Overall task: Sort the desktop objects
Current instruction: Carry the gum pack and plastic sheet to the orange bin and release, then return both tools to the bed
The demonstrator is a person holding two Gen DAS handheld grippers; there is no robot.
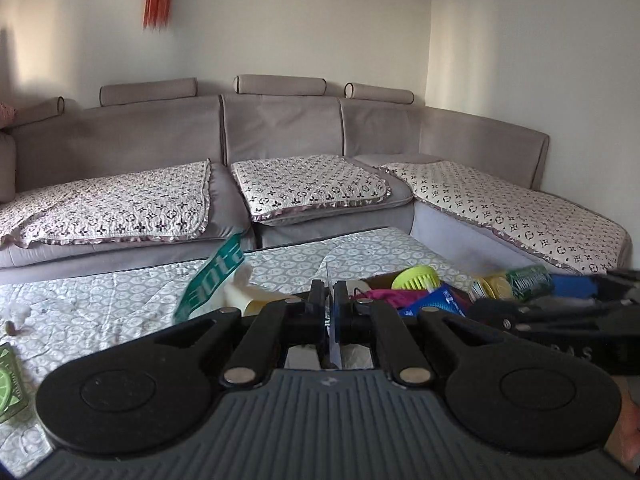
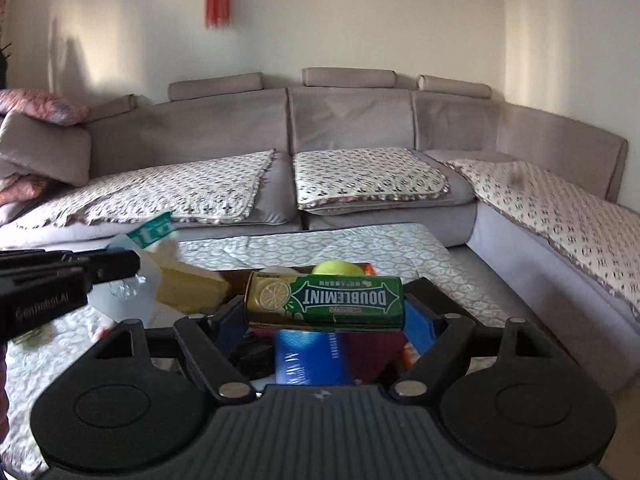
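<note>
The right gripper (image 2: 325, 312) holds the Doublemint gum box (image 2: 325, 300) crosswise between spread fingers, above the box of sorted items (image 2: 420, 326). The left gripper's (image 1: 329, 300) fingers pinch a thin blue card (image 1: 334, 328) alongside.

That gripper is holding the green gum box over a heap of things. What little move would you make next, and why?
Probably lower it a little, then open. The right gripper spans the green and yellow Doublemint gum box by its ends, above the dark open box already holding a yellow-green ball and blue packets. That looks like the sorting spot.
</note>
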